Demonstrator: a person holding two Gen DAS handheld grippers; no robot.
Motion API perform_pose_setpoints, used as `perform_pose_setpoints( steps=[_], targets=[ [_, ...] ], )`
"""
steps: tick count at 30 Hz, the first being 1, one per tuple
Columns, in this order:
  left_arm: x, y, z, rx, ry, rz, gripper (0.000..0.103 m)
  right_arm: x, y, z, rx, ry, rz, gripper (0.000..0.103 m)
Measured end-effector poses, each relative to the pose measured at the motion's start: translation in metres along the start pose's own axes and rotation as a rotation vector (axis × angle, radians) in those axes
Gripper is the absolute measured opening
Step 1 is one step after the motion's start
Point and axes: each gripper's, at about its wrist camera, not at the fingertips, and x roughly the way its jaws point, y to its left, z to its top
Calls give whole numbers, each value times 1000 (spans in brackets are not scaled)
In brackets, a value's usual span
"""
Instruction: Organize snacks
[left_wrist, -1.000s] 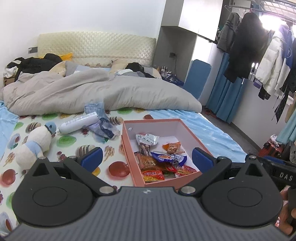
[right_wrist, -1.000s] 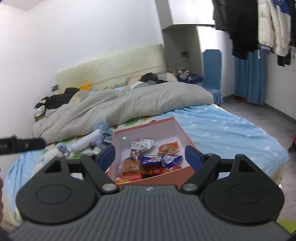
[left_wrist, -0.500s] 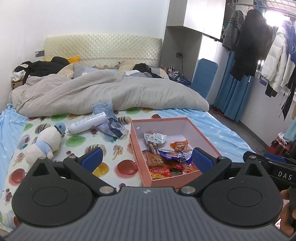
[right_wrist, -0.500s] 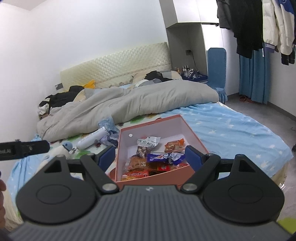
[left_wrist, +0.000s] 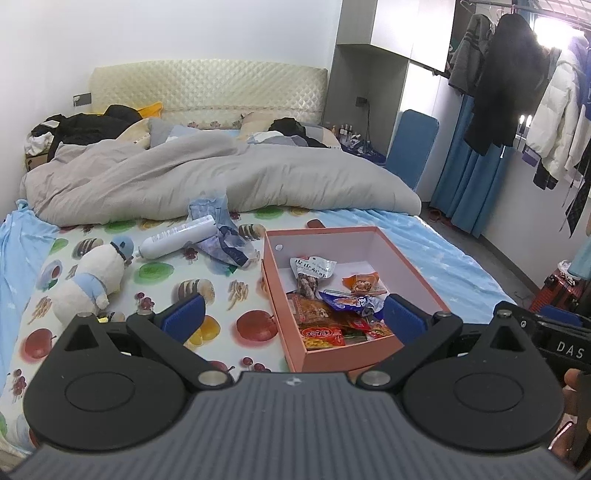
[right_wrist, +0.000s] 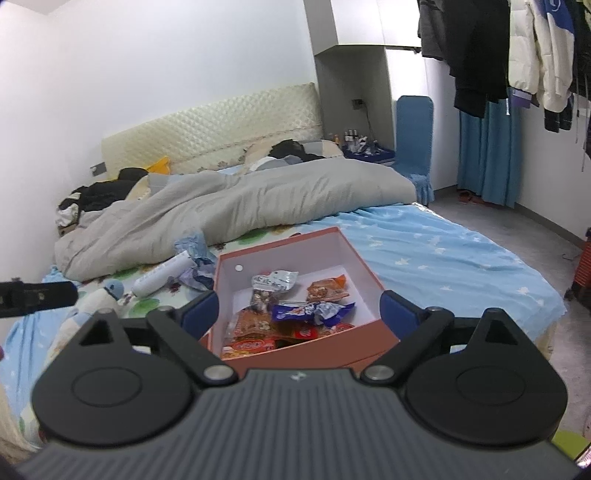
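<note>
snacks in the box, both grippers spread

the pink box (left_wrist: 410, 264) lay on the bed (left_wrist: 436, 254), its long axis running away from the cameras toward the grey duvet (left_wrist: 221, 177). snack packets (left_wrist: 332, 306) sat heaped at its near end, overlapping so their labels were hard to read. the left gripper (left_wrist: 293, 314) and right gripper (right_wrist: 297, 308) both hung spread wide and empty above the box's near edge, whose lower corners their bodies hid. a white bottle (left_wrist: 177, 236) and a stuffed toy (left_wrist: 92, 277) lay left of the box.

**A lived-in bedroom at home**

I'm in a bedroom: a bed (left_wrist: 229, 266) with a padded headboard (left_wrist: 207, 88), a rumpled grey duvet (left_wrist: 207, 181), a plush toy (left_wrist: 92, 273), coats (left_wrist: 509, 81) on a rail, and blue curtains (right_wrist: 487, 155).
</note>
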Motion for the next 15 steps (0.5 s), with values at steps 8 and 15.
perform_pose_setpoints(
  steps=[8, 15],
  targets=[
    [3, -1, -1, -3, 0, 8, 103, 0, 2, -2, -8, -20, -19, 96],
    [5, -1, -3, 7, 12, 9, 103, 0, 0, -4, 11, -8, -14, 95]
  ],
)
